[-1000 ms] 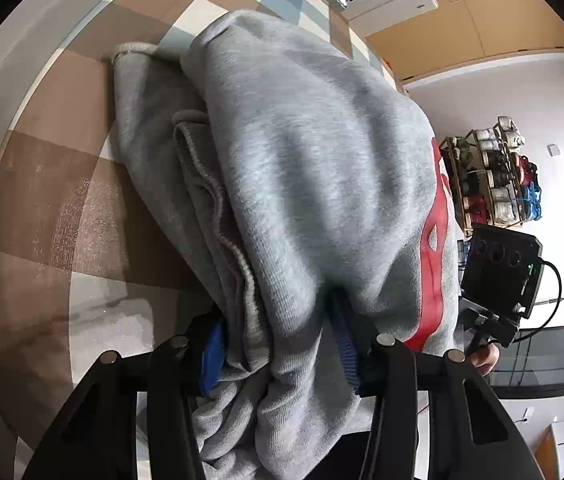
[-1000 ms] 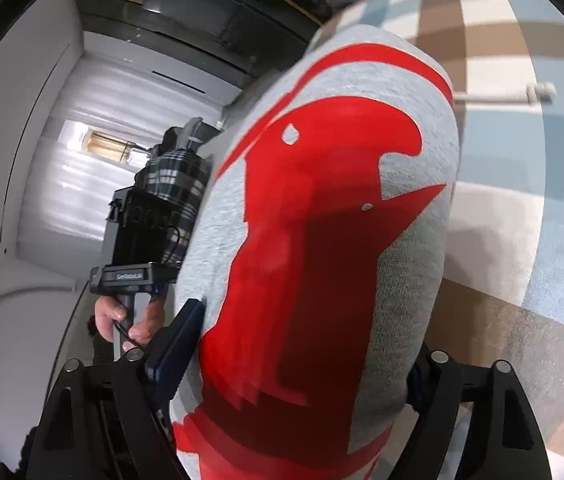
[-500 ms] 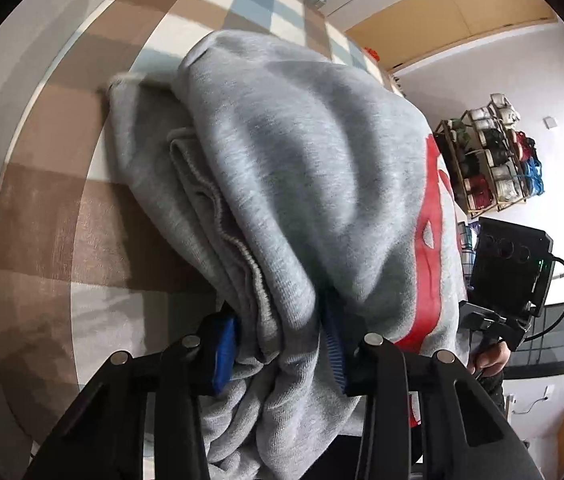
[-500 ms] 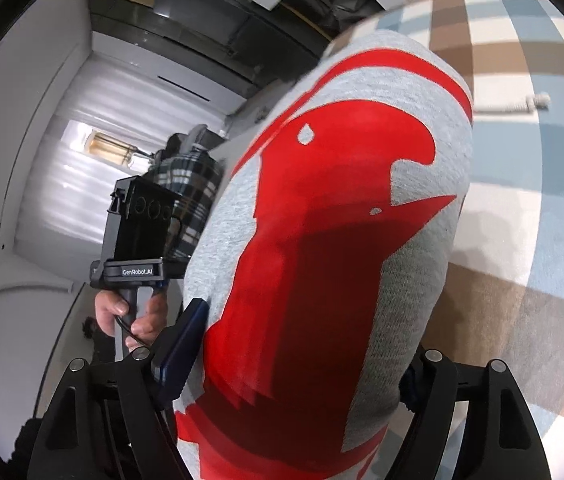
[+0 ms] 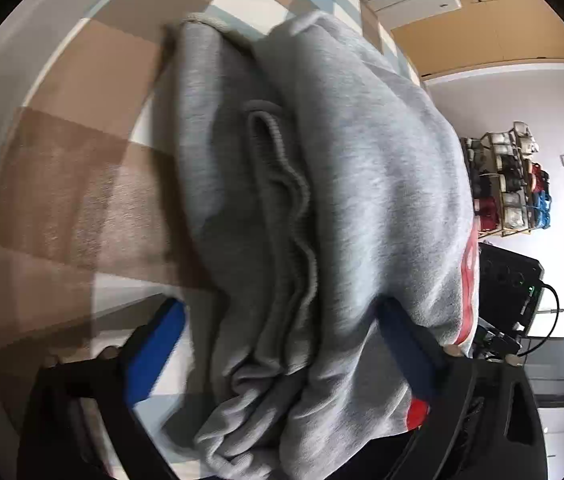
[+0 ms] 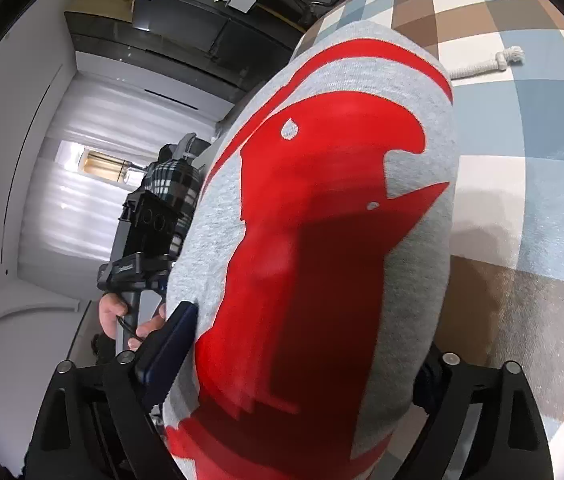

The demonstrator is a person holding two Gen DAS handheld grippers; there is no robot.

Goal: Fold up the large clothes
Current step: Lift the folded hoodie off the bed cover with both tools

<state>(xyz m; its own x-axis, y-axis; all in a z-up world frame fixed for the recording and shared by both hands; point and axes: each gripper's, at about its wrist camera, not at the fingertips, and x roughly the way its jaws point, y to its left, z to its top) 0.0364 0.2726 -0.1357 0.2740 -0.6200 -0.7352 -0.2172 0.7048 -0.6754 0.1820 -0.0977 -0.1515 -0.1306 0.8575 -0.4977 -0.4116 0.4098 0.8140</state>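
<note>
Fingers come first at the bottom of each view, two per gripper. Our left gripper [image 5: 282, 344] has just been opening: its jaws stand wide, the blue pad [image 5: 154, 352] at lower left clear of the cloth, while the folded edge of the one grey sweatshirt [image 5: 345, 184] sits loose between them. Our right gripper [image 6: 301, 364] has also just been opening, jaws wide, with the sweatshirt's red print [image 6: 321, 220] filling the gap; whether its pads touch the fabric we cannot tell. Beyond the fingers the sweatshirt lies folded in a thick bundle on the checked brown, blue and white cloth [image 5: 82, 168]. At upper right of the right view lies one white knotted cord [image 6: 493, 64]. Farther off stands one shelf rack [image 5: 509, 180] at right.
</note>
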